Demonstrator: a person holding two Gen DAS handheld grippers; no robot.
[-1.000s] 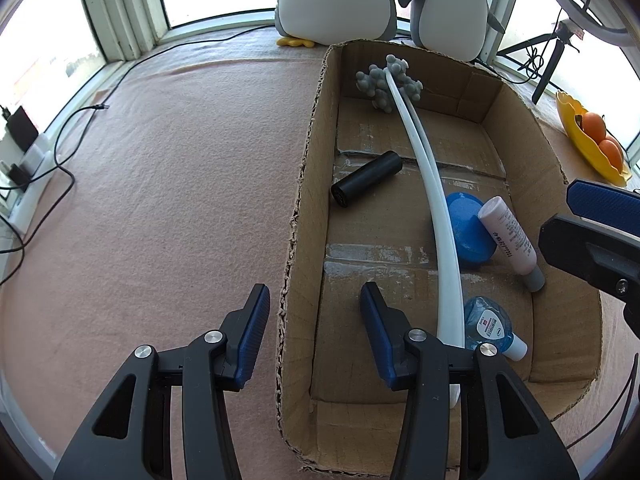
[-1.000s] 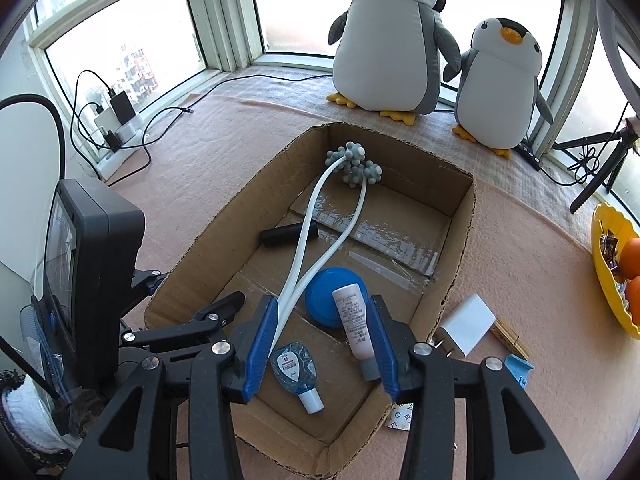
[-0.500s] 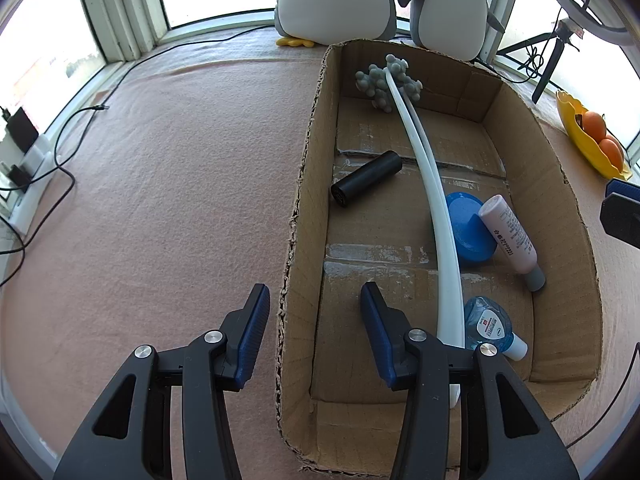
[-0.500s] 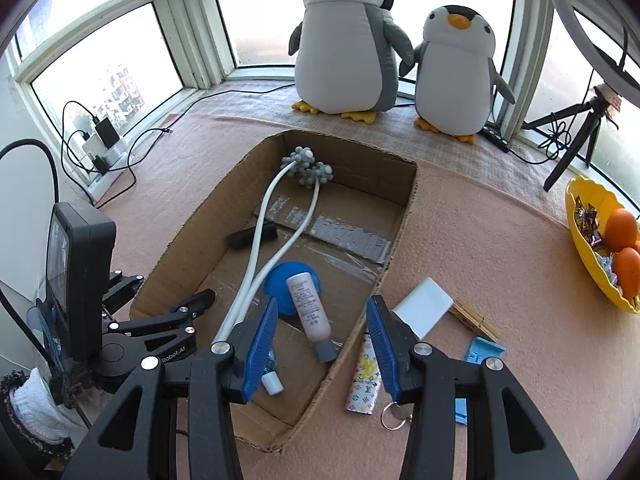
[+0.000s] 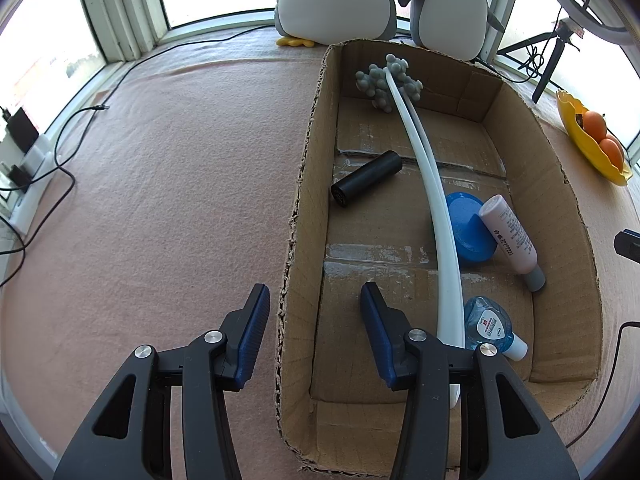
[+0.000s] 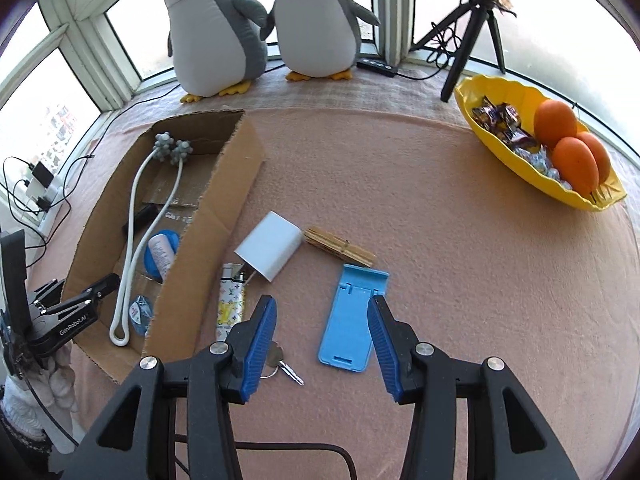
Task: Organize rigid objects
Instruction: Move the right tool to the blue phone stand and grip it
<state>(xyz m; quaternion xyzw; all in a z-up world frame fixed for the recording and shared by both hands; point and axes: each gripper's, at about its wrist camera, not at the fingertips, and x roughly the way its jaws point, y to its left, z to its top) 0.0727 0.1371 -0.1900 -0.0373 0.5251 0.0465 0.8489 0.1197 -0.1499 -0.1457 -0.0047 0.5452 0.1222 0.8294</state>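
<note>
An open cardboard box point(image 5: 304, 184) lies on the pink carpet. It holds a white looped massager with grey knobbly balls point(image 5: 424, 184), a black cylinder point(image 5: 366, 178), a blue disc point(image 5: 464, 220), a pink tube point(image 5: 510, 236) and a small blue bottle point(image 5: 488, 324). My left gripper point(image 5: 314, 292) is open and straddles the box's left wall without touching it. My right gripper point(image 6: 321, 306) is open above the carpet to the right of the box point(image 6: 224, 216). A blue phone stand point(image 6: 352, 320) lies flat between its fingers. Keys point(image 6: 280, 364), a patterned lighter point(image 6: 230, 304), a white box point(image 6: 270, 246) and a wooden bundle point(image 6: 340, 248) lie nearby.
A yellow bowl point(image 6: 500, 92) with oranges and wrapped sweets sits at the far right. Two plush penguins point(image 6: 216, 40) and a black tripod point(image 6: 468, 40) stand along the window. Cables and a power strip point(image 5: 24, 160) run along the left edge.
My right gripper swung from above the box to the right, over the loose objects on the carpet, and rolled a little. It has almost left the left wrist view. The left gripper stayed put.
</note>
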